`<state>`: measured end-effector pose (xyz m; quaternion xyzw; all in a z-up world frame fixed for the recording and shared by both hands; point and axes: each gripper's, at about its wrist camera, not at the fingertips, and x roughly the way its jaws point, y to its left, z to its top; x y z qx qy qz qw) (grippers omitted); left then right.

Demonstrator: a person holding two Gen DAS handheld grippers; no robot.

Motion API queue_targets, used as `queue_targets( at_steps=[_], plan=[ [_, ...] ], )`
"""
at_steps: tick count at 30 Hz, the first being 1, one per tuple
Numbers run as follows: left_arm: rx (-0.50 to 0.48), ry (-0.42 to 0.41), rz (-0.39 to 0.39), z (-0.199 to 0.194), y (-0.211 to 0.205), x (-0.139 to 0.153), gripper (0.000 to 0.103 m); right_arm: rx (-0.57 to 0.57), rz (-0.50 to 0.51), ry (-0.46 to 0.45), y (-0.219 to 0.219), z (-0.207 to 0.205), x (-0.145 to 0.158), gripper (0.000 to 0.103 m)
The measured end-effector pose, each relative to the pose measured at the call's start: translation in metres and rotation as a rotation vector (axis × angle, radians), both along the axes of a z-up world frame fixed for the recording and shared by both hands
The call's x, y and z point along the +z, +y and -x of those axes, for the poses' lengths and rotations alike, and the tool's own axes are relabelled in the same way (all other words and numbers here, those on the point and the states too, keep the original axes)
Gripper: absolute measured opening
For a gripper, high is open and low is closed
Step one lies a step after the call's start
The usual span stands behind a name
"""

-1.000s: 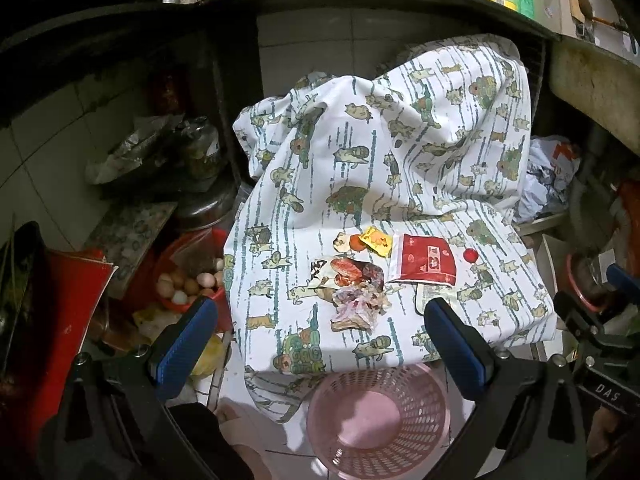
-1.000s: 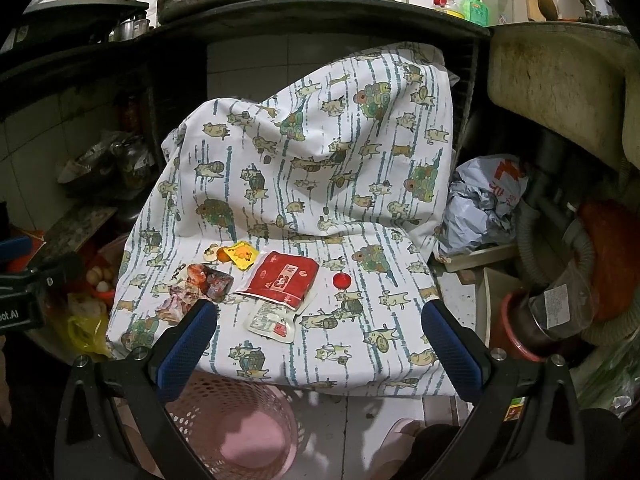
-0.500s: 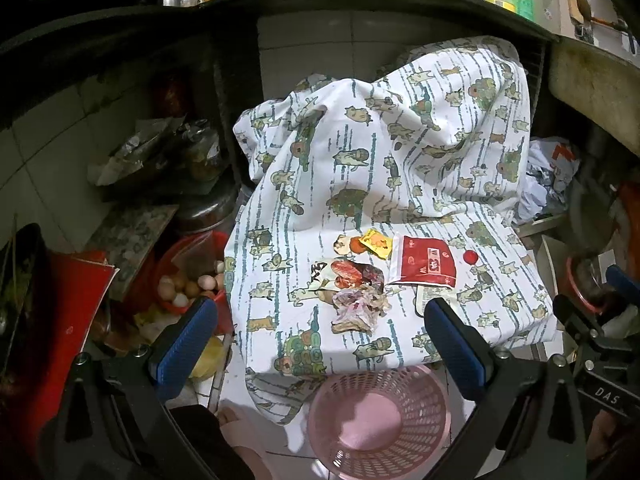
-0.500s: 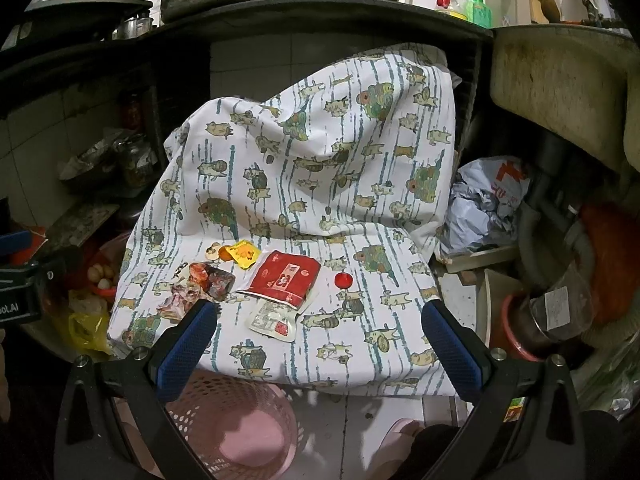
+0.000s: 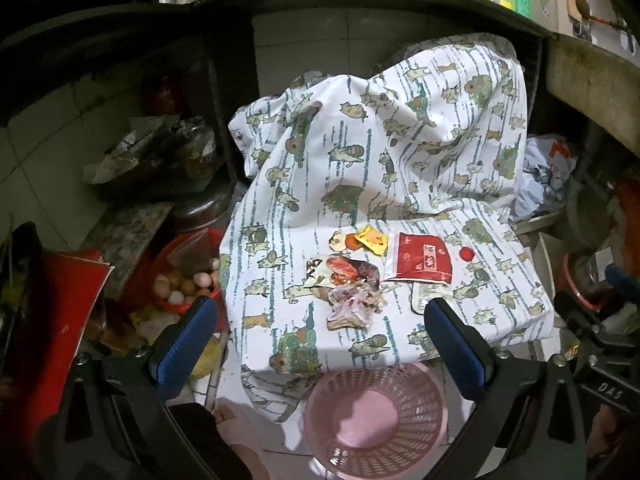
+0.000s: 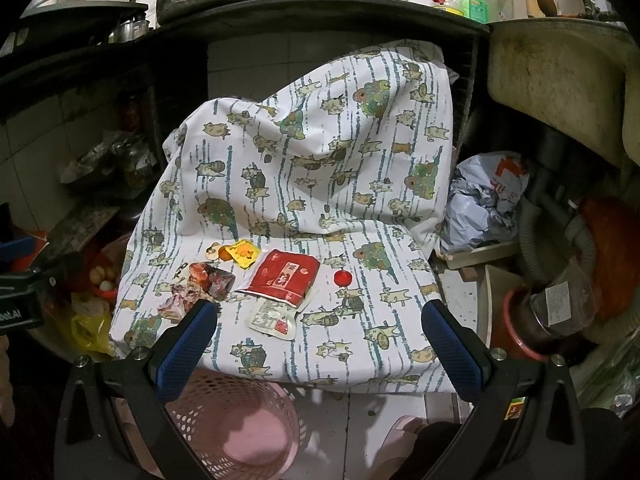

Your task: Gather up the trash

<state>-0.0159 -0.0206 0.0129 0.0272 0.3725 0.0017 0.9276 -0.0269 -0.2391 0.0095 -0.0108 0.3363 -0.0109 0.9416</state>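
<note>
Both claws, left claw point(image 5: 316, 332) and right claw point(image 6: 318, 334), gape wide and empty. Trash wrappers point(image 5: 420, 262) lie on the cloth-covered surface point(image 5: 360, 152) behind the pink basket point(image 5: 372, 412); next comes reaching over it to grasp one.

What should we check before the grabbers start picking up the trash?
1. Left tool open and holding nothing: ok.
2. Right tool open and holding nothing: ok.
3. Pink basket on the floor below the cloth's front edge, open side up: ok.
4. Trash in plain sight on the cloth: red packet, yellow wrapper, red cap, crumpled wrappers: ok.
5. White sachet free to lift: not ok, partly under the red packet.
6. Basket already has trash: cannot tell.
</note>
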Motion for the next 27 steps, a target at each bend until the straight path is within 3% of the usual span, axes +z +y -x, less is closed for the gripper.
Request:
queue_targets(
  at_steps=[5,9,13,16,19,27],
  plan=[
    [-0.015,0.013,-0.007,0.0,-0.003,-0.002,0.103,0.001,0.003,-0.001,0.0,0.0,-0.001,0.103],
    [-0.075,0.081,0.016,-0.002,-0.008,-0.004,0.103,0.005,0.0,0.007,0.001,0.0,-0.001,0.103],
    [-0.113,0.066,0.007,0.003,-0.014,-0.002,0.103,0.013,-0.029,0.048,-0.005,-0.003,-0.001,0.103],
    [-0.088,0.046,-0.024,0.005,-0.018,0.005,0.102,0.011,-0.062,0.063,-0.01,-0.008,0.001,0.103],
    [-0.11,-0.017,-0.084,0.013,-0.027,0.019,0.103,0.023,-0.055,0.066,-0.01,-0.009,0.006,0.093],
    [-0.078,-0.21,-0.163,0.006,-0.02,0.037,0.102,0.031,-0.08,0.066,-0.009,-0.035,0.029,0.092]
  ],
)
